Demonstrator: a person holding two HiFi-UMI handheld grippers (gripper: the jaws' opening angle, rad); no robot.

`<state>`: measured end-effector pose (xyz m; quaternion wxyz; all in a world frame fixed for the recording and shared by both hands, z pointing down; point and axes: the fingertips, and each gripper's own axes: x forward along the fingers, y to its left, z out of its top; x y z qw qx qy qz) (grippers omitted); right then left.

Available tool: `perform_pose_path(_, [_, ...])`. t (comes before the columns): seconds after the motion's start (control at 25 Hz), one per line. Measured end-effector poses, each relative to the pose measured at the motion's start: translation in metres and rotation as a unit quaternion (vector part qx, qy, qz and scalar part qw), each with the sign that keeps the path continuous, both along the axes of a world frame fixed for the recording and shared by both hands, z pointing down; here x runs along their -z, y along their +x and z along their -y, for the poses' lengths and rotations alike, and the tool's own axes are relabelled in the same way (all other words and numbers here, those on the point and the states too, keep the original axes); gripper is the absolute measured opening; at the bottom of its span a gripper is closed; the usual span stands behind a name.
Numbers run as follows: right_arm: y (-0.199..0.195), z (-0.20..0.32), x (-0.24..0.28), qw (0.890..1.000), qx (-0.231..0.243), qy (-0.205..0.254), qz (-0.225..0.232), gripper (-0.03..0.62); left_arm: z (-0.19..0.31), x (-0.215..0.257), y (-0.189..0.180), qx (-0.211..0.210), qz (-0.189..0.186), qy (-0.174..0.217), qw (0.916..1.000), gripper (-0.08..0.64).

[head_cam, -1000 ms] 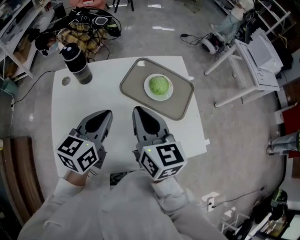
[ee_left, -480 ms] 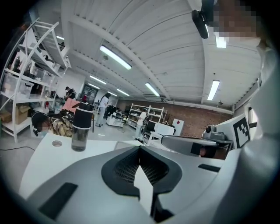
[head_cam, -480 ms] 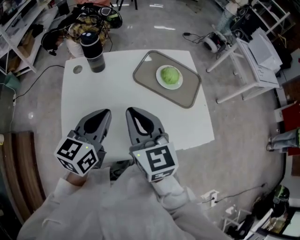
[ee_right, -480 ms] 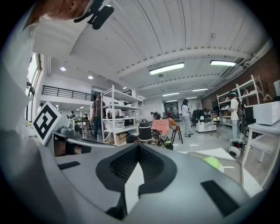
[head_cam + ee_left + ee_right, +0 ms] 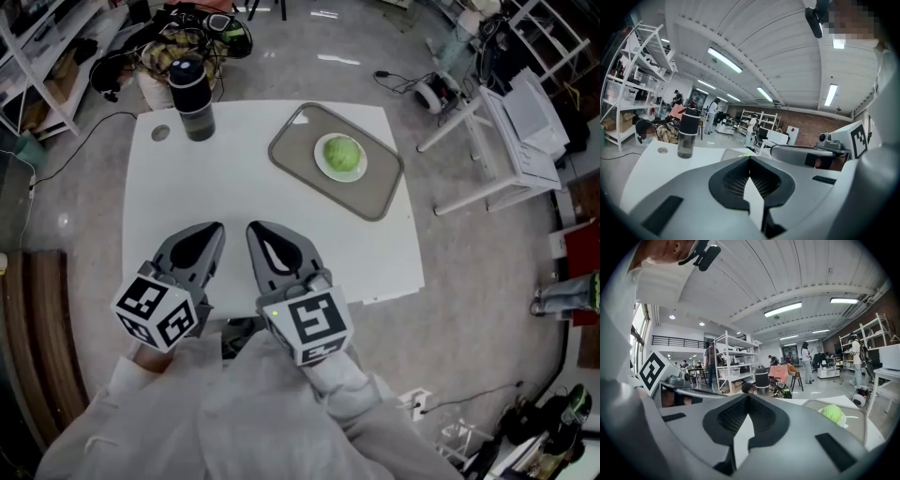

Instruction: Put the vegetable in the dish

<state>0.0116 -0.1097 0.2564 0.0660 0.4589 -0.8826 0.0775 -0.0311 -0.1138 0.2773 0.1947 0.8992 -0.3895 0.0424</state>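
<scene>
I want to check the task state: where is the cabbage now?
In the head view, the cabbage sits on the white dish on the grey tray, at the far right corner of the table, right of the bottle.

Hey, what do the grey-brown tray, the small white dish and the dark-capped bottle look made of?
Grey-brown rectangular tray: probably matte plastic, dull even surface, rounded moulded rim. Small white round dish: smooth ceramic or plastic; unclear which. Dark-capped bottle: smoky see-through body, plastic or glass, under a black opaque cap.
</scene>
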Motion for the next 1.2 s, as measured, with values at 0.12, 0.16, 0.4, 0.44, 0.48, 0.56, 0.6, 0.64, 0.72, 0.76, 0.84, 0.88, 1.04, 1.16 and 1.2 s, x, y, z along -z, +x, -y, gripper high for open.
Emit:
perform_pose_path(0.12, [0.007, 0.0, -0.002, 1.0, 0.009, -0.001, -0.011, 0.014, 0.001, -0.002, 0.009, 0.002, 0.002, -0.006, 1.0, 0.009])
perform_pose_path(0.16, [0.01, -0.001, -0.002, 1.0, 0.009, -0.001, -0.011, 0.014, 0.0, -0.003, 0.013, 0.001, 0.004, -0.007, 1.0, 0.008])
perform_pose_path(0.4, [0.028, -0.001, -0.014, 1.0, 0.005, -0.027, 0.011, 0.014, -0.005, -0.006, 0.036, -0.007, 0.006, -0.008, 0.9999, 0.008])
perform_pose_path(0.44, [0.028, -0.002, -0.018, 0.999, 0.005, -0.038, 0.015, 0.014, -0.004, -0.007, 0.038, -0.005, 0.008, -0.011, 0.9999, 0.008])
perform_pose_path(0.48, [0.027, -0.002, -0.022, 0.999, 0.004, -0.047, 0.018, 0.014, -0.004, -0.01, 0.039, -0.003, 0.012, -0.015, 0.9998, 0.008])
perform_pose_path(0.56, [0.025, -0.005, -0.023, 0.998, 0.007, -0.053, 0.017, 0.013, -0.004, -0.014, 0.042, 0.003, 0.018, -0.023, 0.9996, 0.008])
perform_pose_path(0.6, [0.025, -0.005, -0.022, 0.999, 0.009, -0.05, 0.014, 0.014, -0.004, -0.014, 0.044, 0.004, 0.018, -0.025, 0.9995, 0.008])
perform_pose_path(0.64, [0.026, -0.005, -0.021, 0.999, 0.01, -0.046, 0.012, 0.014, -0.005, -0.014, 0.046, 0.003, 0.017, -0.026, 0.9995, 0.008])
perform_pose_path(0.72, [0.032, -0.004, -0.019, 0.999, 0.007, -0.041, 0.009, 0.012, -0.006, -0.014, 0.05, 0.001, 0.016, -0.027, 0.9995, 0.008])
perform_pose_path(0.76, [0.034, -0.003, -0.02, 0.999, 0.005, -0.042, 0.009, 0.014, -0.005, -0.014, 0.053, 0.0, 0.016, -0.027, 0.9995, 0.008])
perform_pose_path(0.84, [0.038, -0.002, -0.019, 0.999, 0.001, -0.044, 0.01, 0.012, -0.003, -0.013, 0.057, -0.001, 0.015, -0.027, 0.9995, 0.008])
perform_pose_path(0.88, [0.04, -0.002, -0.018, 0.999, 0.0, -0.044, 0.01, 0.013, -0.002, -0.011, 0.059, -0.002, 0.014, -0.026, 0.9996, 0.008])
perform_pose_path(1.04, [0.052, 0.0, -0.018, 0.999, -0.015, -0.048, 0.014, 0.013, -0.004, -0.009, 0.068, -0.012, 0.015, -0.027, 0.9994, 0.008])
perform_pose_path(1.16, [0.064, 0.003, -0.025, 0.998, -0.032, -0.059, 0.015, 0.012, -0.005, -0.012, 0.072, -0.016, 0.014, -0.036, 0.9991, 0.008])
perform_pose_path(1.2, [0.067, 0.003, -0.026, 0.997, -0.035, -0.062, 0.013, 0.012, -0.005, -0.012, 0.073, -0.015, 0.013, -0.038, 0.9991, 0.009])
